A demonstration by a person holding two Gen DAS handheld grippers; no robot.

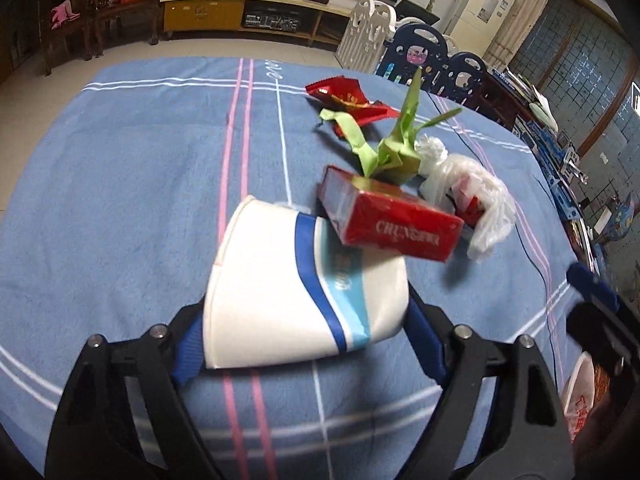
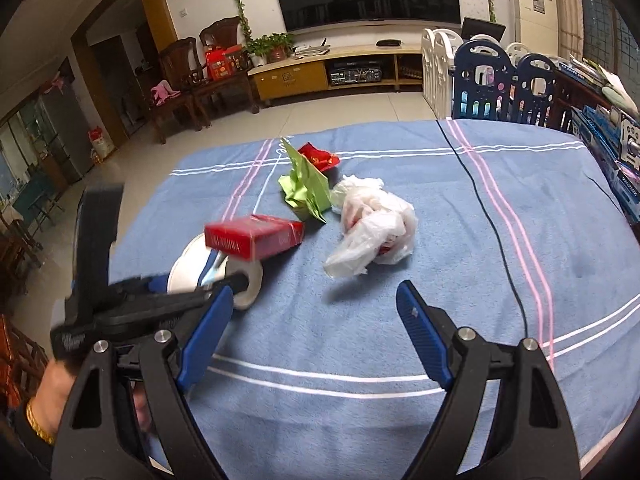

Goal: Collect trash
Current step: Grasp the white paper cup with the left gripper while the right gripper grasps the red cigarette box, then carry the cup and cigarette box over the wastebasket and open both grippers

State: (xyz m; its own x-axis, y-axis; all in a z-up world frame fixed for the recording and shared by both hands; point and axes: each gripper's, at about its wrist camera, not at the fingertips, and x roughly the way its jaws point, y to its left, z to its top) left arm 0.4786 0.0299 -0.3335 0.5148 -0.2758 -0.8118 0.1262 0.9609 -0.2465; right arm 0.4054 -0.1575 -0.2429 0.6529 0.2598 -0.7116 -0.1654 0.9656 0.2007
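The left gripper (image 1: 306,320) pinches a white paper cup (image 1: 296,292) with a blue band, its blue fingers (image 1: 188,350) pressed against the cup's two sides. The cup lies over on its side, long axis running from about 11 o'clock to 5 o'clock in the left wrist view, one round end toward 11 o'clock; whether that is the mouth or the base I cannot tell. A red cigarette pack (image 1: 390,222) sits against the cup's upper edge at 1 o'clock, blurred, its long side running from 10 to 4 o'clock.

Beyond the pack, at 12 o'clock, a folded green paper (image 1: 394,148) points its spikes upward. Just to its right lies a crumpled white plastic bag (image 1: 476,196) with something red inside. Farther off is a red wrapper (image 1: 348,100), flat on the blue striped tablecloth (image 1: 120,168).

The right gripper (image 2: 316,322) hangs over the cloth with its fingers (image 2: 416,320) spread wide, nothing between them. From there the bag (image 2: 372,224) lies at 12 o'clock, the pack (image 2: 254,236) and cup (image 2: 192,268) at 10 o'clock. A black cable (image 2: 496,216) runs across the cloth at 2 o'clock.
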